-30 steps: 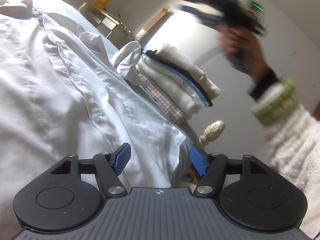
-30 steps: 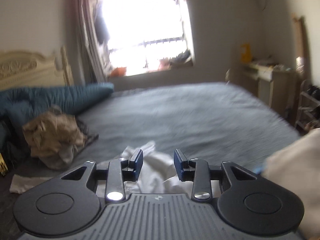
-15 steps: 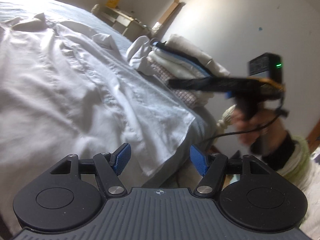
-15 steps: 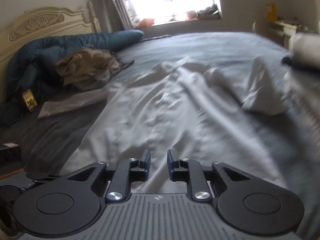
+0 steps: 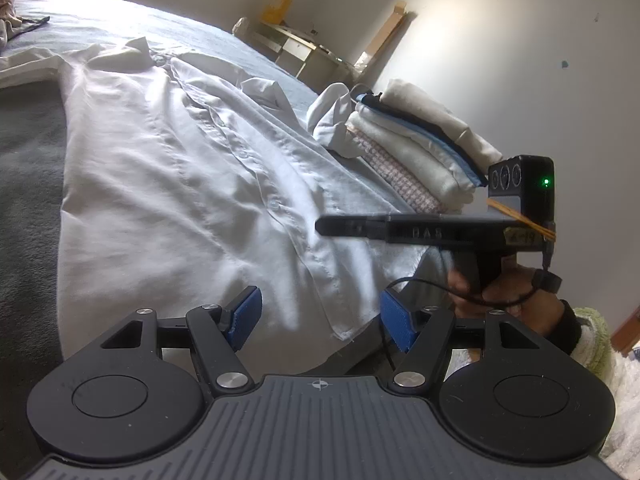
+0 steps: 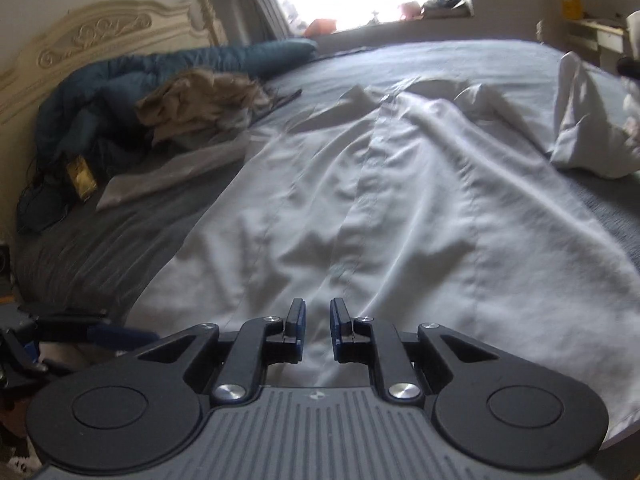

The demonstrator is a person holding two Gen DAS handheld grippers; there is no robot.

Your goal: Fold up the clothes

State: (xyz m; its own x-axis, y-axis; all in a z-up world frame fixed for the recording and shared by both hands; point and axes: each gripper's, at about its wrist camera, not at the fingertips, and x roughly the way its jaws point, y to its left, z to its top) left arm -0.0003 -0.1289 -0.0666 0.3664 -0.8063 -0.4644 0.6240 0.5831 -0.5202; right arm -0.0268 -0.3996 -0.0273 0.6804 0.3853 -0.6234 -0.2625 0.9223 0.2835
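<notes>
One view only: folded stack [image 5: 420, 148]; other, headboard [image 6: 100, 28].

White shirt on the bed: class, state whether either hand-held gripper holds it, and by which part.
Neither holds the white shirt. The left hand-held gripper is open above its hem; the right hand-held gripper, just narrowed, grips nothing.

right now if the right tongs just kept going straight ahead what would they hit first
Most likely the white shirt spread on the bed: the right tongs, nearly closed and empty, angle down at its hem near the button placket. Depth is unclear, but nothing else appears in the way.
</notes>
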